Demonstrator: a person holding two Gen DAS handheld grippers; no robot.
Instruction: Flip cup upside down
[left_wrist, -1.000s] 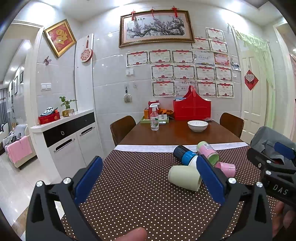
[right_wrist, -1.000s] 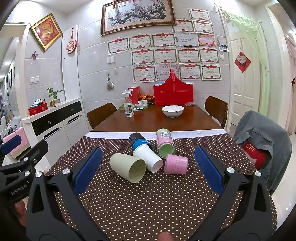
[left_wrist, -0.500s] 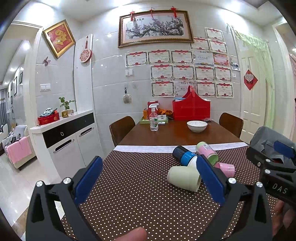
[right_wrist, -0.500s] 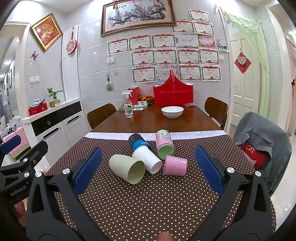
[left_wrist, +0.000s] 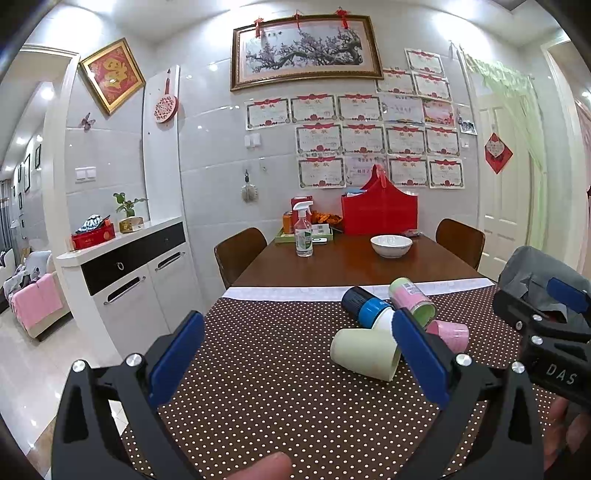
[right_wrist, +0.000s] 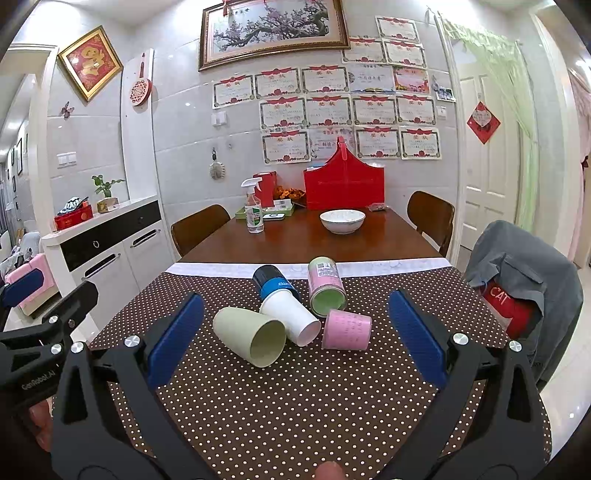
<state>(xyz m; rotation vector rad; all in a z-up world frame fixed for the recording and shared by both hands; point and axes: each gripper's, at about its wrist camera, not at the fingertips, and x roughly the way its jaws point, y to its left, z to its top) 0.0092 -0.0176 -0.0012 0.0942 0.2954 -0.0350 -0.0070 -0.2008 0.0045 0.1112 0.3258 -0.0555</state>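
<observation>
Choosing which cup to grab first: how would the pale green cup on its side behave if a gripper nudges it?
The pale green cup lies on its side, so it would likely roll, curving since it tapers. It looks empty, so probably light.

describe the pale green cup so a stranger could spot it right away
On the brown polka-dot tablecloth lies a cluster of tipped-over cups. The pale green cup is the leftmost and nearest, on its side with its mouth facing the camera, beside the white cup. It alone is plain, with no label or print.
</observation>
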